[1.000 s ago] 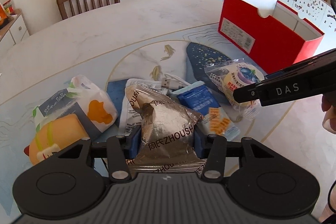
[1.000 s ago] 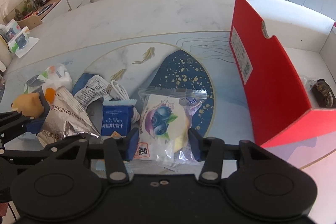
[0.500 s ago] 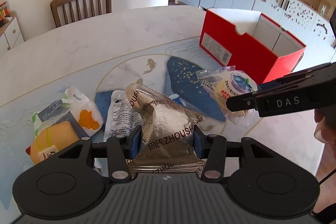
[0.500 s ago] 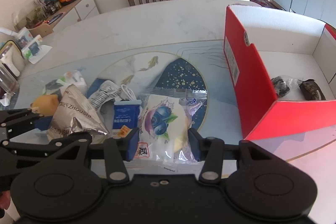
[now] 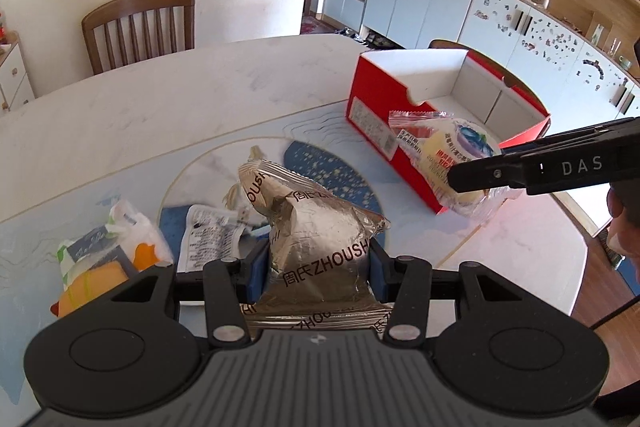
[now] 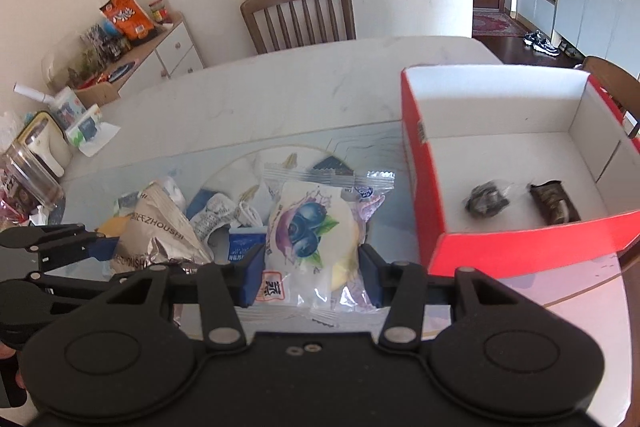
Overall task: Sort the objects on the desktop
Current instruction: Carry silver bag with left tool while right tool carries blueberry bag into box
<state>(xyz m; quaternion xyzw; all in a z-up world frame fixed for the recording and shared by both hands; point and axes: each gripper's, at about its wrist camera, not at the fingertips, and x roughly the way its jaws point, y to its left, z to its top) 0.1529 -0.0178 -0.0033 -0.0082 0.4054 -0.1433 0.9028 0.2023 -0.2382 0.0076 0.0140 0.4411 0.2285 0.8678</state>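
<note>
Now we hold two snacks at once, both clear of the table (image 5: pixel 168 95). Our left gripper (image 5: pixel 316 263) is clamped on the silver foil snack bag (image 5: pixel 320 227), and our right gripper (image 6: pixel 312 269) is clamped on the clear-wrapped blueberry pastry (image 6: pixel 310 227). Both packets hang above the pile of loose things, with the red cardboard box (image 6: pixel 424 187) off to the right of them.

We judge this to be the carry step of the sort: the picks are done and neither packet has reached the box yet. The next move calls for bringing each packet over the red wall and above the white floor before we let go, and for keeping the two tools from crossing, since the right one sits between the left one and the box. The pastry wrapper is slack and the foil bag crumpled, so either may swing or slip as we go.

By our count, two small dark wrapped items (image 6: pixel 486 201) already lie inside the box. Left on the table we make out one blue biscuit packet (image 6: pixel 242 247), one white printed pouch (image 5: pixel 212 239), one white bag with an orange motif (image 5: pixel 120 247) and one yellow plush toy (image 5: pixel 94 283); something pale lies among them too, and we cannot tell what. One box, two grippers, two packets in the air.
</note>
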